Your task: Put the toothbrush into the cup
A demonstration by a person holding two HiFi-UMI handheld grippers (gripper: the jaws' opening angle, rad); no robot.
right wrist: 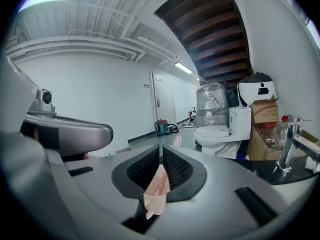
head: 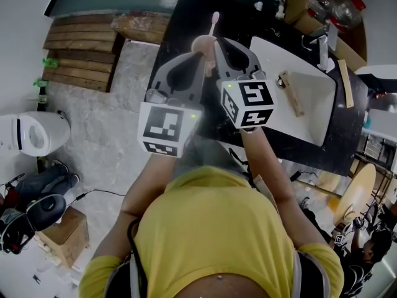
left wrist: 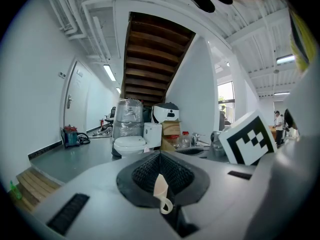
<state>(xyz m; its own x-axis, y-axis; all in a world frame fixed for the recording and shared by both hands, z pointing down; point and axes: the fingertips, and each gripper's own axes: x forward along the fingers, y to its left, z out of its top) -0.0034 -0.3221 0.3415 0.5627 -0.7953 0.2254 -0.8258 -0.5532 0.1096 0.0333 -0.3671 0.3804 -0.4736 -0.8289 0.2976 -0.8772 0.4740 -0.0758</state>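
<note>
In the head view both grippers are raised close together over a black counter. My left gripper is shut on a pale pink cup. In the left gripper view a thin cream edge of the cup with a small loop shows between the closed jaws of the left gripper. My right gripper is shut on a pink toothbrush, whose head sticks out beyond the cup. In the right gripper view its handle is pinched in the right gripper. Whether the brush touches the cup I cannot tell.
A white sink with a tap and a wooden stick lies right of the grippers. Wooden steps and a white toilet are at the left. A cardboard box stands on the floor.
</note>
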